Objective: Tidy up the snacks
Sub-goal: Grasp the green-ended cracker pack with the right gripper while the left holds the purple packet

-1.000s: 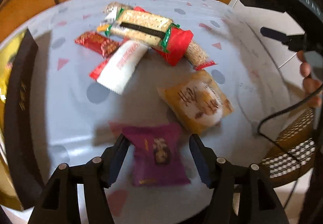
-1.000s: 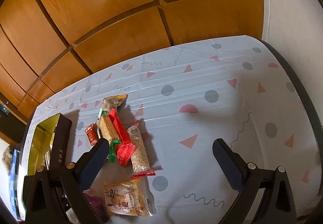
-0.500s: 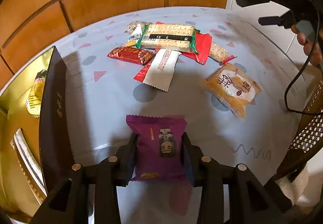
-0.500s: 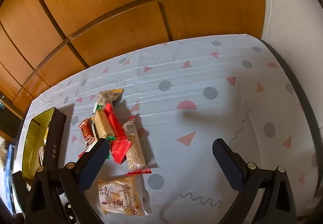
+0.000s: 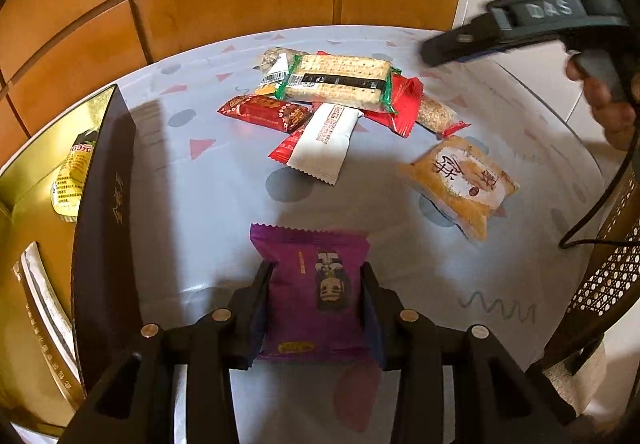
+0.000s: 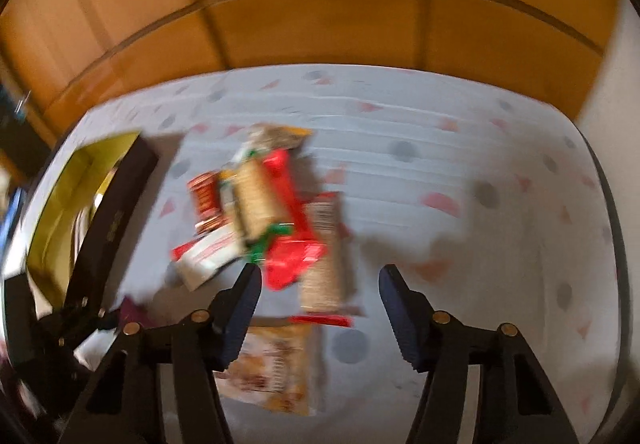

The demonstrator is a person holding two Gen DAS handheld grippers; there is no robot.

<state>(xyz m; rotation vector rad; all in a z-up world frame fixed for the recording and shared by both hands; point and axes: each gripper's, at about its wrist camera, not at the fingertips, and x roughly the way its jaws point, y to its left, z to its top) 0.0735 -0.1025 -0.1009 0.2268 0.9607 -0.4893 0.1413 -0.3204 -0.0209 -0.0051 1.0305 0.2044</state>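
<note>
Patterned pale tablecloth [image 5: 208,211] with grey dots and pink triangles, wood panelling behind. Lowest in the left wrist frame, the left gripper [image 5: 316,308] is clamped on a glossy purple snack packet [image 5: 316,284], flat and rectangular, long axis running up the frame; beyond it lie an orange square packet [image 5: 460,183], a white sachet [image 5: 324,141] and a cracker bar [image 5: 340,81], with a gold-lined black box [image 5: 104,203] at left. Right gripper [image 6: 320,308], blurred, its jaws closing and nothing pinched, above a grain bar [image 6: 324,264] pointing up-frame.
</note>
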